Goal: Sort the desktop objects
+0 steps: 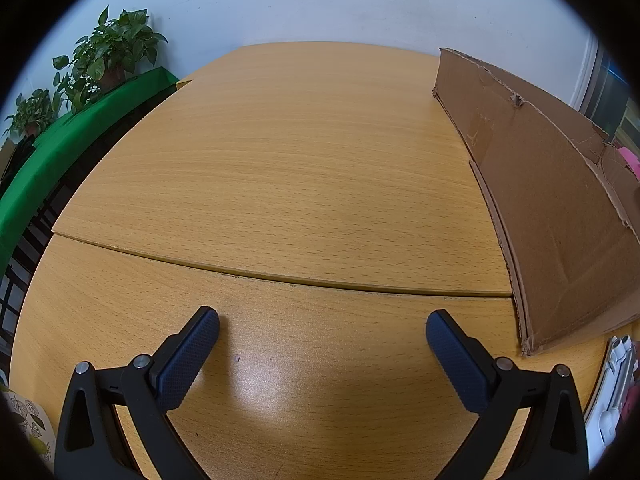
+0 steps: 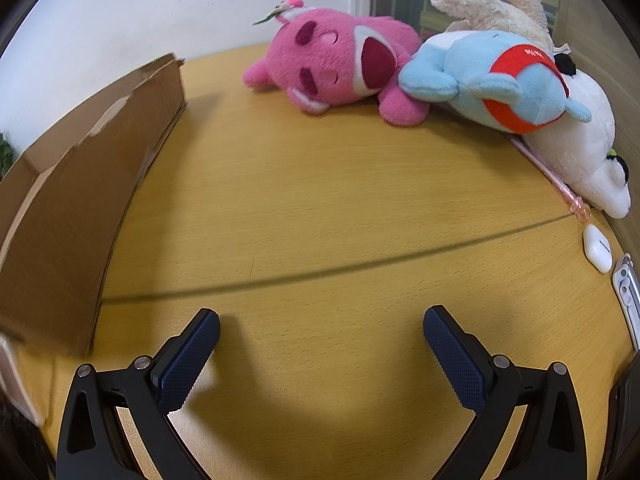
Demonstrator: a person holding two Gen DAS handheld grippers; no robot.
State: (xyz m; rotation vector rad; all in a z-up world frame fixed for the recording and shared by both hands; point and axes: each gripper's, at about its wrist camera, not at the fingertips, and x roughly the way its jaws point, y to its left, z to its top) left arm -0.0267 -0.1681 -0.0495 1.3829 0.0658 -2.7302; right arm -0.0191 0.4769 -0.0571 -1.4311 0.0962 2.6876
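Observation:
In the right wrist view several plush toys lie at the table's far right: a pink bear point(image 2: 336, 64), a light blue toy with a red band point(image 2: 500, 80), a white toy point(image 2: 580, 152) and a cream one point(image 2: 488, 0) behind. A pink pen point(image 2: 560, 184), a white earbud case point(image 2: 598, 248) and a white power strip point(image 2: 628, 300) lie along the right edge. My right gripper point(image 2: 320, 332) is open over bare wood. My left gripper point(image 1: 322, 334) is open too, with nothing between its fingers. A cardboard box point(image 1: 540, 200) point(image 2: 72, 200) stands between the two grippers.
The wooden table point(image 1: 280, 160) has a seam running across it. Potted plants point(image 1: 104, 56) stand on a green-covered surface point(image 1: 60, 152) beyond the left edge. A white power strip point(image 1: 612, 392) lies near the box's corner. A leaf-patterned item point(image 1: 32, 424) shows at bottom left.

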